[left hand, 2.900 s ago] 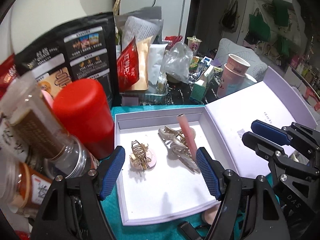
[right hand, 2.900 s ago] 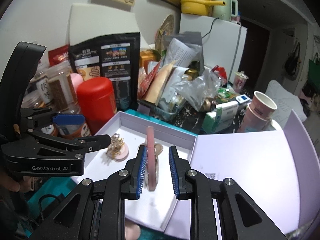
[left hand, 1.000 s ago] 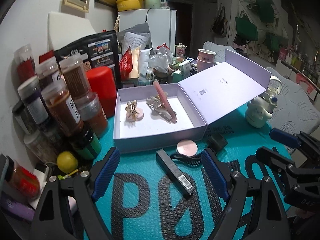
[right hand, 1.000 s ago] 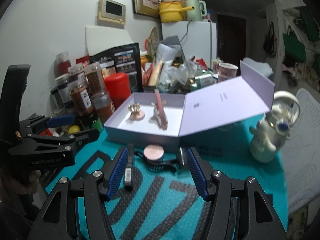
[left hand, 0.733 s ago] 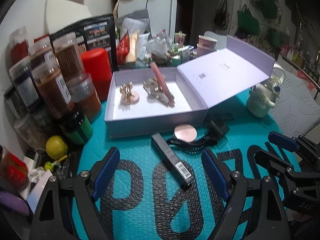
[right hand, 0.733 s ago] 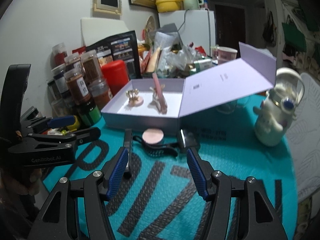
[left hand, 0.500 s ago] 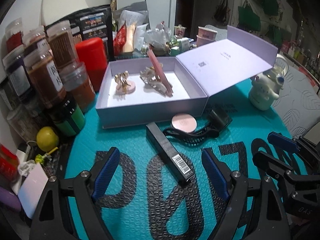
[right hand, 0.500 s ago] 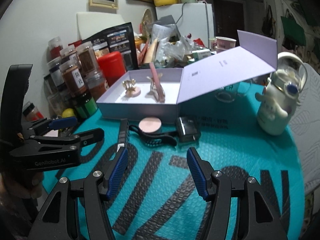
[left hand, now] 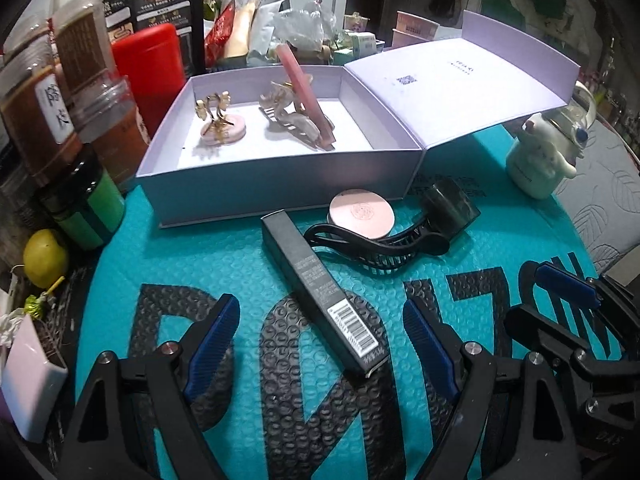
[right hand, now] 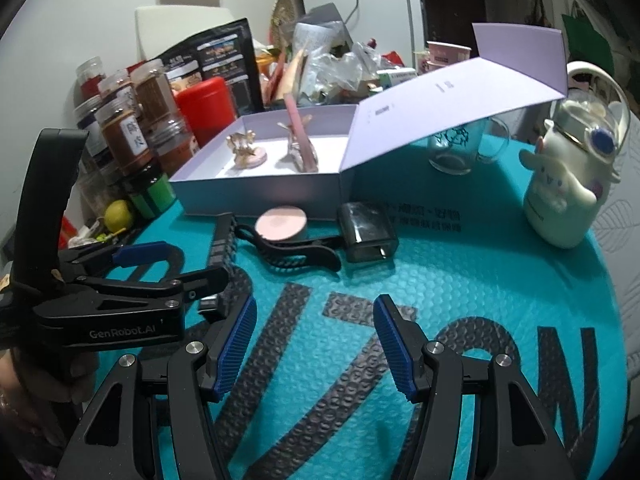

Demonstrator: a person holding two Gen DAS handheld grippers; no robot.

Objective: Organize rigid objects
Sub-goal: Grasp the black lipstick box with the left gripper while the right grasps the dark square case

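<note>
An open lilac box holds a gold hair claw, a clear claw clip and a leaning pink stick. In front of it on the teal mat lie a long black carton, a round pink compact, a black hair clip and a dark square block. My left gripper is open, its jaws either side of the carton's near end. My right gripper is open and empty over the mat.
Spice jars, a red canister, a green-banded jar and a lemon crowd the left. A white figurine bottle and a glass cup stand at the right. Snack bags are piled behind the box.
My right gripper let go of the pink stick in the box and opened. Both grippers drew back from the box and came down low over the mat near the carton.
</note>
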